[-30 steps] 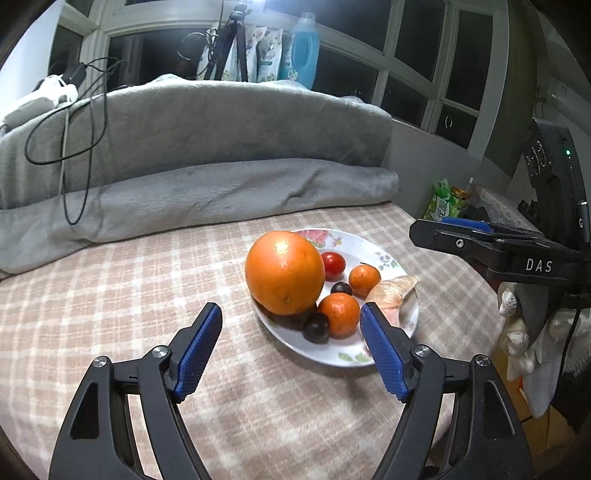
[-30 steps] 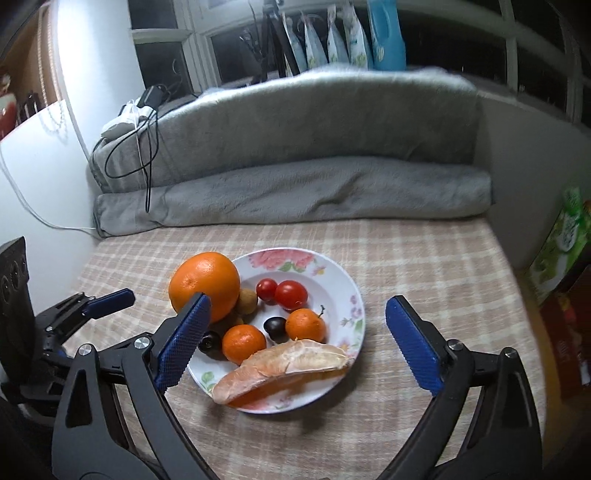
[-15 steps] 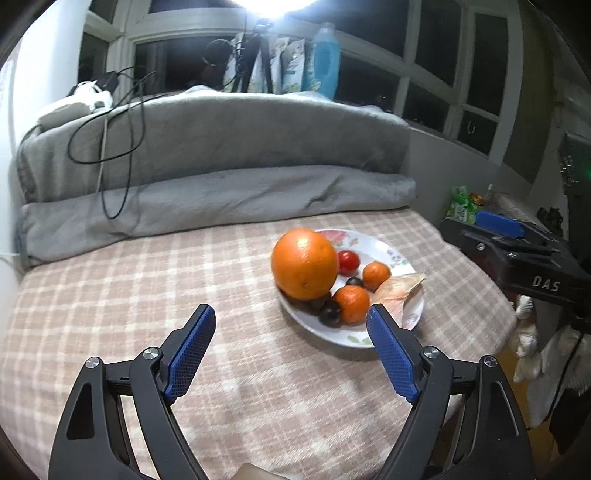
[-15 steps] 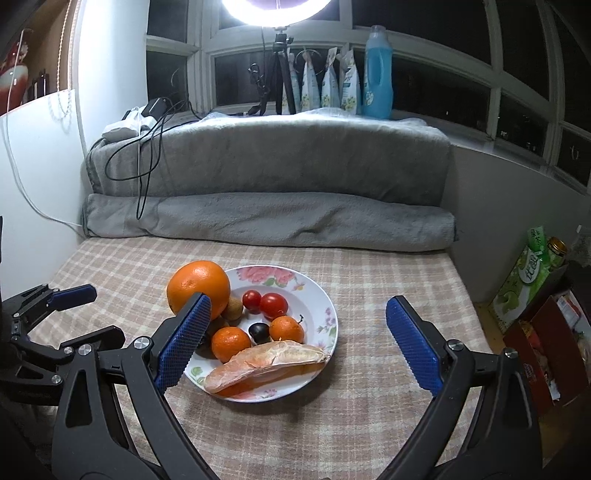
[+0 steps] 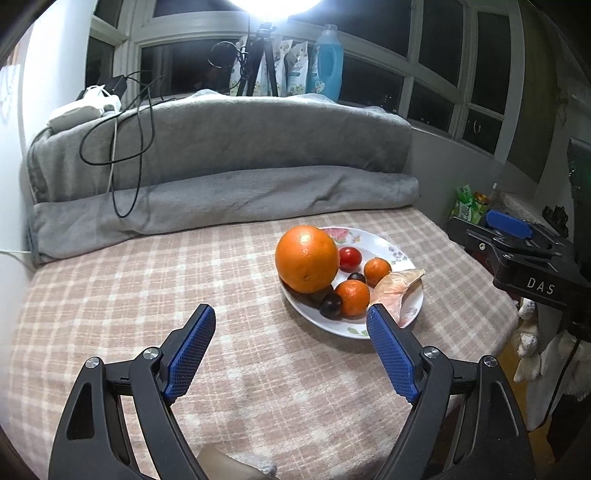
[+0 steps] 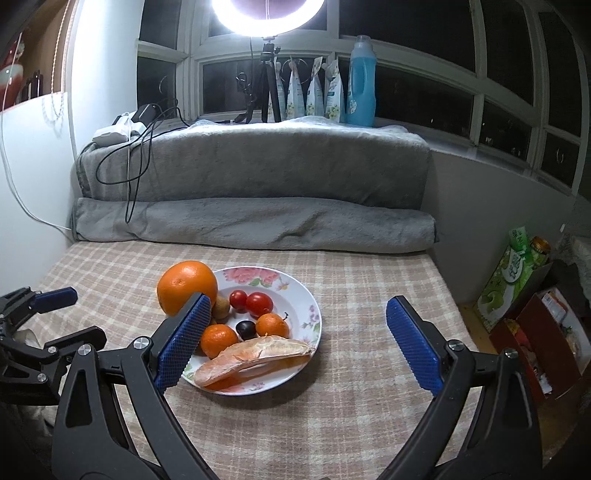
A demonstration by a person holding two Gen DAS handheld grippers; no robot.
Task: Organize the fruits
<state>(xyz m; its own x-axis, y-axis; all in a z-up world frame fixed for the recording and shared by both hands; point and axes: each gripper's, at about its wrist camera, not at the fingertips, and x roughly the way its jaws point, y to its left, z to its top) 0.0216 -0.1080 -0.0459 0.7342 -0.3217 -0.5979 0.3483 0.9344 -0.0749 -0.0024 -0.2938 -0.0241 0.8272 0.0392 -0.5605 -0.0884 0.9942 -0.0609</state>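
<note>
Floral plate (image 6: 295, 284) near the middle of a checked tablecloth (image 6: 369, 424), heaped with fruit. Large orange (image 6: 186, 286) perched on the plate's left rim, leaning over the edge. Beside it, two red cherry tomatoes (image 6: 258, 302), a small brownish fruit (image 6: 221, 308), two mandarins (image 6: 218, 339), a dark grape (image 6: 245, 328), and a peeled pomelo segment (image 6: 255, 356) lying along the near rim. Second dark fruit (image 5: 330, 305) visible only from the left camera, tucked under the orange.

Every fruit seemingly on the plate, none on the cloth: sorting apparently finished, or not begun. Hard to tell which. Any next pick likely calls for a wide, gentle hold on the orange, or a fine pinch on a tomato without squashing it.

Left gripper (image 5: 291, 325) poised above the cloth, short of the plate, angled downward, fingers spread wide, nothing between them. Right gripper (image 6: 295, 314) likewise tilted down, fingers spread wide and empty, plate framed in the gap but well beyond the tips.

Behind the table, folded grey blankets (image 6: 255, 221), then a ring light (image 6: 266, 14) at a dark window.
</note>
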